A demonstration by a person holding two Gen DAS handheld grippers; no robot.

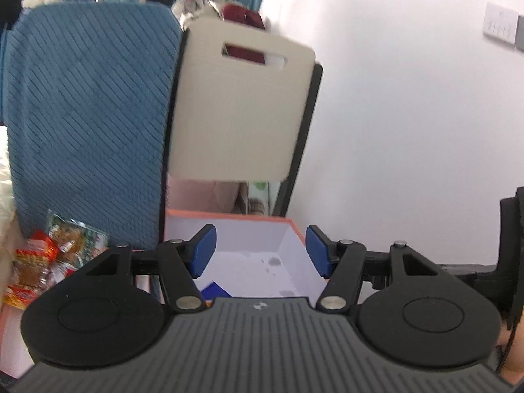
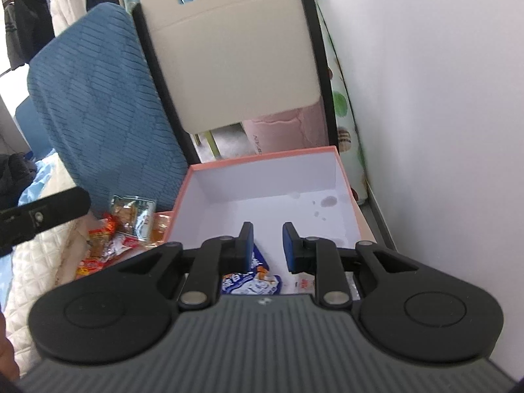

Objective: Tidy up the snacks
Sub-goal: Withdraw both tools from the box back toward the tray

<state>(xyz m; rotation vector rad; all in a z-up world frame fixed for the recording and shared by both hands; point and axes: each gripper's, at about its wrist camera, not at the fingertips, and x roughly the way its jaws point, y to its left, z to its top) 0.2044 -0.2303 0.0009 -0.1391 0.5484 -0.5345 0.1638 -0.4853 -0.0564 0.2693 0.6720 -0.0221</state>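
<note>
A pink-rimmed box with a white inside lies open; it also shows in the left wrist view. A blue and white snack packet lies in its near part, and a blue corner of it shows in the left wrist view. A pile of red and orange snack packets lies left of the box, also seen in the left wrist view. My left gripper is open and empty above the box. My right gripper is open and empty above the blue packet.
A blue ribbed cushion and a beige board with a handle slot stand behind the box. A white wall runs along the right. A quilted white cover lies at the left. The left gripper's body shows at the left.
</note>
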